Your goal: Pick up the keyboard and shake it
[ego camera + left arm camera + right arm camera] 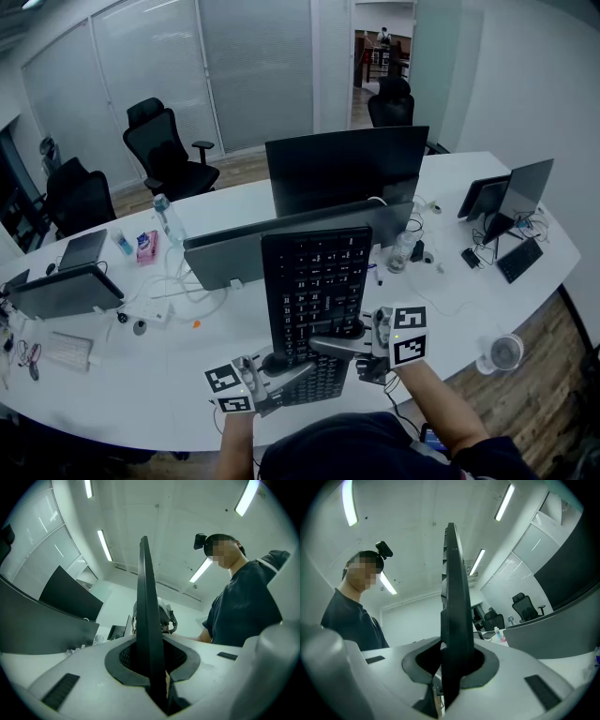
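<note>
— Over the desk's (169, 367) near edge, what are we seeing?
— Both tools are clamped on the keyboard (314, 300). The left gripper (286, 372) pinches its lower left corner. The right gripper (326, 345) bites the lower right side, a little higher.
— Is it off the surface?
— It looks so. The board stands on end, keys toward the person, its far end rising in front of the grey monitor (225, 251). Each gripper view shows it edge-on, a thin dark blade running up between closed jaws toward the ceiling lights.
— Why two grips at one end?
— Likely for control: holds on opposite sides should stop a long, light board twisting when it is shaken. The free end would swing widest, and that monitor sits near.
— And beyond?
— Cables, a bottle (169, 220), then office chairs (169, 145) by the glass wall, well apart from the action.
— How far along?
— Lifted, by the look of it; the shake seems to be what remains.
</note>
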The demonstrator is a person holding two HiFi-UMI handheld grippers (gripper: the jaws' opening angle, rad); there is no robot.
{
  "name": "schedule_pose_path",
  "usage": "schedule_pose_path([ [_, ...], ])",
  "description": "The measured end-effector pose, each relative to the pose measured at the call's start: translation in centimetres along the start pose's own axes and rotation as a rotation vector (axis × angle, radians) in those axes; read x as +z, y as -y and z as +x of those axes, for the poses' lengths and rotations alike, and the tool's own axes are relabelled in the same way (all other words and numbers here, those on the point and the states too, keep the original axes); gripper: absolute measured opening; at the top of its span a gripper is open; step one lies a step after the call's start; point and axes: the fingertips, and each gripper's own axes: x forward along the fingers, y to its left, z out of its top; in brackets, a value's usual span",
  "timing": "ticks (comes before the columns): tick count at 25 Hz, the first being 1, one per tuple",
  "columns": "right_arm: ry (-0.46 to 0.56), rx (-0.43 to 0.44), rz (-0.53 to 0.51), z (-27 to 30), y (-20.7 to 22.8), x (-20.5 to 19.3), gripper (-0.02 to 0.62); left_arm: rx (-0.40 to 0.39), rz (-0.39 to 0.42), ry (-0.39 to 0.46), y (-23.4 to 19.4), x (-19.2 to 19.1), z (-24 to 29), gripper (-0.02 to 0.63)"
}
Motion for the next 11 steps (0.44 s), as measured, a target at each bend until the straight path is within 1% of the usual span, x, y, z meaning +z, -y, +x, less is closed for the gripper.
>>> schedule_pose_path([
  [11, 0.002, 0.003, 0.015, -0.09, 0.05, -0.13, 0.094, 0.002, -0.006, -0.007, 0.06, -0.12, 0.07, 0.08],
])
